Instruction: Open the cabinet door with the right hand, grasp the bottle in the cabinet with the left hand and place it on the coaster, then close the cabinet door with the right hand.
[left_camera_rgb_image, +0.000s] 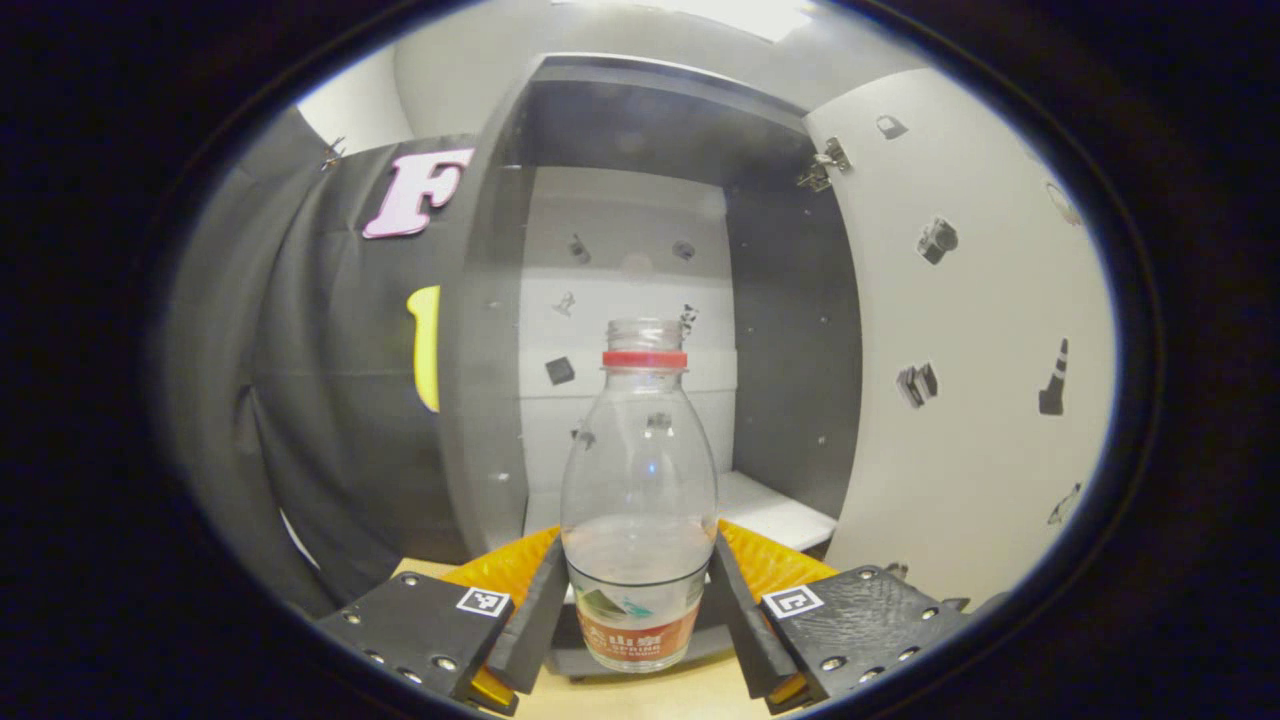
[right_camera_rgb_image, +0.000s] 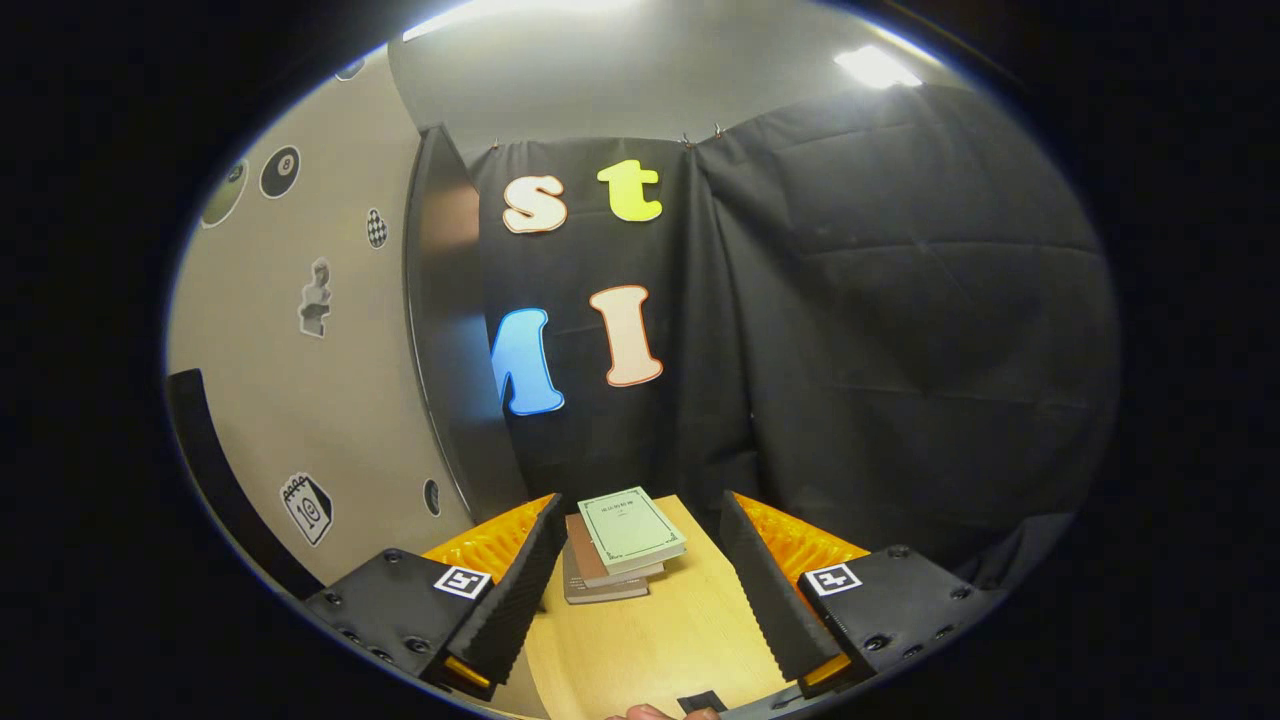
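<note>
In the left gripper view, the left gripper (left_camera_rgb_image: 640, 610) has its jaws clamped on the lower body of the clear uncapped bottle (left_camera_rgb_image: 640, 480), upright before the open cabinet (left_camera_rgb_image: 780, 300). The right gripper (right_camera_rgb_image: 635, 590) has its jaws apart over the table (right_camera_rgb_image: 650, 640), books (right_camera_rgb_image: 625, 545) beyond.

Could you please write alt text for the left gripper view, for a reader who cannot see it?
The left gripper holds a clear, capless bottle with a red neck ring between both fingers, in front of the open cabinet. The cabinet door stands open at right.
</note>
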